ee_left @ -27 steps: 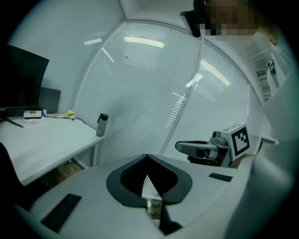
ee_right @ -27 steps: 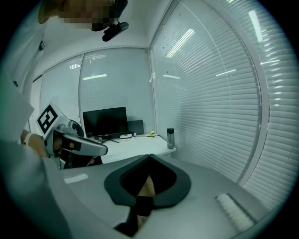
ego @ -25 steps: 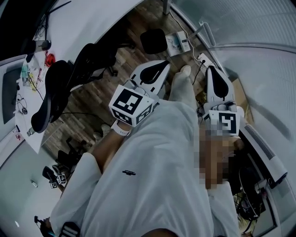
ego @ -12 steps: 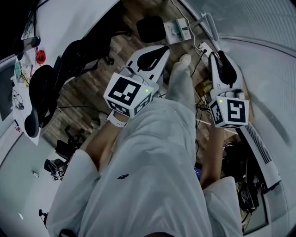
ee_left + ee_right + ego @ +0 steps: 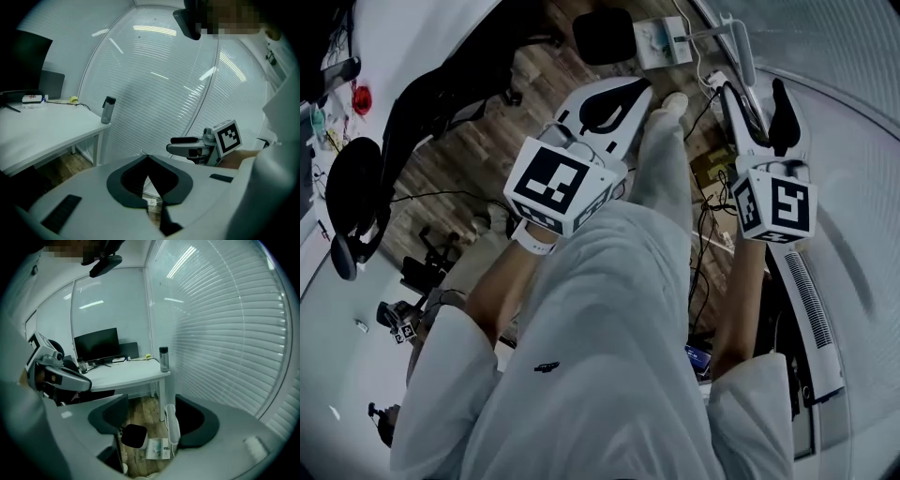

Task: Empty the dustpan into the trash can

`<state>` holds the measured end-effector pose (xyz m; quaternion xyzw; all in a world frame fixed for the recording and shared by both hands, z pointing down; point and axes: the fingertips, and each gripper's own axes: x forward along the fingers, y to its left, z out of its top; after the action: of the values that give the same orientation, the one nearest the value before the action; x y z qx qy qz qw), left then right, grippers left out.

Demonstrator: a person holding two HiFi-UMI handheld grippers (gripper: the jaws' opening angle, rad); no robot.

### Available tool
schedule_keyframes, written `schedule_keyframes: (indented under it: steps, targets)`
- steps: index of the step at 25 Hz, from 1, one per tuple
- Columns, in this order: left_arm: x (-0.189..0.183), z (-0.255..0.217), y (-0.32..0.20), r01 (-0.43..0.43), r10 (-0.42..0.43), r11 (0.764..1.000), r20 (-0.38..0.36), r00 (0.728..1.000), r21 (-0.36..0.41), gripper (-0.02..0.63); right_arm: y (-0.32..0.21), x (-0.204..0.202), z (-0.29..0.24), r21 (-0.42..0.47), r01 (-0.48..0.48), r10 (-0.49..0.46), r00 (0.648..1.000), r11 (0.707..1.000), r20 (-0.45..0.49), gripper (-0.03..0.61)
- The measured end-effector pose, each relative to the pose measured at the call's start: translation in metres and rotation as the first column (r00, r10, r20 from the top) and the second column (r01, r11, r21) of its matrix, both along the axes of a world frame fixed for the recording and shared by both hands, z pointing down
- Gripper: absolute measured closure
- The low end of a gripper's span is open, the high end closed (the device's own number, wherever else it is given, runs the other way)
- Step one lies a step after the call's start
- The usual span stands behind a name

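A white dustpan [image 5: 158,448] lies flat on the wood floor, its long white handle [image 5: 172,427] standing up beside the desk leg. A black trash can [image 5: 134,436] stands just left of it. In the head view, the dustpan [image 5: 661,39] and trash can [image 5: 605,33] sit at the top, beyond both grippers. My right gripper [image 5: 753,94] is open; its jaws have just been opening, with nothing between them. It hangs in the air short of the handle [image 5: 736,47]. My left gripper [image 5: 633,89] is shut and empty, above the floor beside my leg.
A white desk [image 5: 122,373] carries a monitor [image 5: 97,345] and a dark bottle [image 5: 163,359]. Office chairs [image 5: 356,202] stand at the left. Cables and a power strip [image 5: 712,89] lie on the floor by the blinds [image 5: 225,333]. My foot [image 5: 673,101] is between the grippers.
Both grippers have come down and forward toward the dustpan and trash can. The right gripper's jaws, closed a second ago, now stand apart. The left stays closed.
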<state>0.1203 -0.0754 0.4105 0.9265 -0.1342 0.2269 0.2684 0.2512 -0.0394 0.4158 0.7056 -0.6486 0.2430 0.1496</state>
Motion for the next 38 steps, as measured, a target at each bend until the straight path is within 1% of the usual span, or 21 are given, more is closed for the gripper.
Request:
schedule_keyframes:
  steps: [3, 8, 11, 15, 17, 22, 23, 24, 25, 30, 32, 38]
  targets:
    - [0.008, 0.014, 0.001, 0.004, -0.004, 1.000, 0.014, 1.000, -0.011, 0.607, -0.006, 0.016, 0.018, -0.034, 0.008, -0.008, 1.000, 0.999, -0.008, 0.199]
    - [0.013, 0.040, -0.004, 0.052, -0.050, 0.998, 0.046, 0.998, -0.042, 0.607, -0.020, 0.028, 0.048, -0.081, 0.044, -0.045, 0.999, 0.996, -0.003, 0.172]
    - [0.020, 0.048, -0.005, 0.068, -0.066, 0.996, 0.042, 0.997, -0.054, 0.607, -0.022, 0.032, 0.065, -0.121, 0.075, -0.077, 0.997, 0.990, -0.013, 0.163]
    - [0.027, 0.063, -0.005, 0.090, -0.087, 0.994, 0.055, 0.995, -0.058, 0.607, -0.026, 0.041, 0.085, -0.157, 0.098, -0.101, 0.995, 0.983, -0.011, 0.161]
    - [0.030, 0.070, -0.005, 0.108, -0.104, 0.992, 0.059, 0.993, -0.066, 0.607, -0.029, 0.045, 0.094, -0.165, 0.108, -0.110, 0.994, 0.980, -0.004, 0.161]
    - [0.037, 0.079, -0.001, 0.121, -0.115, 0.990, 0.067, 0.991, -0.079, 0.607, -0.036, 0.050, 0.113, -0.184, 0.133, -0.133, 0.991, 0.974, 0.010, 0.163]
    - [0.038, 0.081, 0.001, 0.121, -0.115, 0.989, 0.070, 0.991, -0.084, 0.607, -0.037, 0.050, 0.115, -0.190, 0.141, -0.142, 0.990, 0.972, 0.012, 0.169]
    - [0.038, 0.083, 0.002, 0.120, -0.114, 0.989, 0.072, 0.991, -0.089, 0.607, -0.039, 0.049, 0.118, -0.196, 0.150, -0.151, 0.988, 0.969, 0.013, 0.195]
    - [0.039, 0.085, 0.003, 0.121, -0.114, 0.988, 0.072, 0.991, -0.096, 0.607, -0.041, 0.049, 0.120, -0.203, 0.159, -0.160, 0.987, 0.966, 0.013, 0.199]
    - [0.043, 0.094, 0.001, 0.130, -0.123, 0.985, 0.069, 0.990, -0.110, 0.607, -0.045, 0.049, 0.143, -0.286, 0.206, -0.208, 0.978, 0.936, 0.022, 0.199]
    - [0.044, 0.096, -0.001, 0.138, -0.131, 0.984, 0.067, 0.989, -0.112, 0.607, -0.047, 0.050, 0.149, -0.311, 0.215, -0.216, 0.976, 0.926, 0.030, 0.221]
    - [0.041, 0.106, -0.007, 0.168, -0.161, 0.978, 0.068, 0.985, -0.123, 0.607, -0.054, 0.052, 0.163, -0.376, 0.230, -0.229, 0.972, 0.897, 0.048, 0.239]
